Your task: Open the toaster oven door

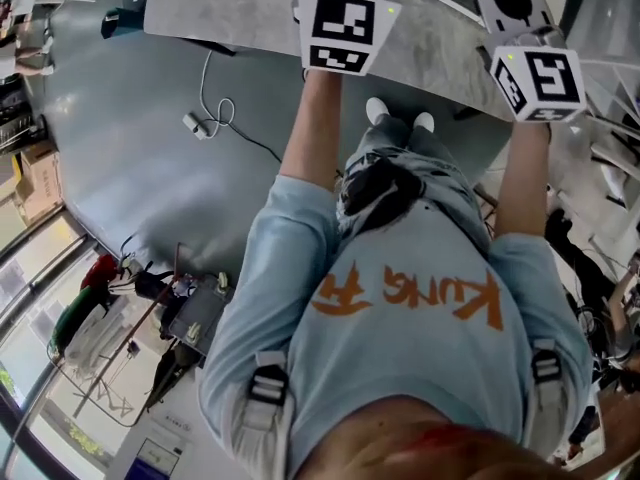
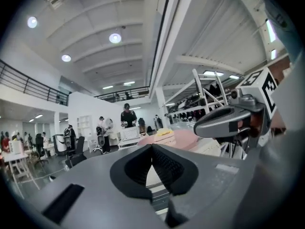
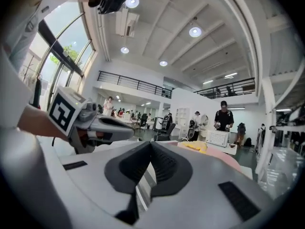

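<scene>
Pointing out across a large hall, the left gripper [image 2: 151, 149] and the right gripper [image 3: 150, 144] are held side by side on outstretched arms, each with its jaws pressed together and nothing caught between them. This is judged a ready pose rather than a reach, since the jaws are aimed at open room, not at an appliance. The toaster oven is shown in no view, so its door cannot be located. The head view is filled by the person's light-blue shirt [image 1: 400, 308], with a marbled tabletop [image 1: 230, 13] beyond.
</scene>
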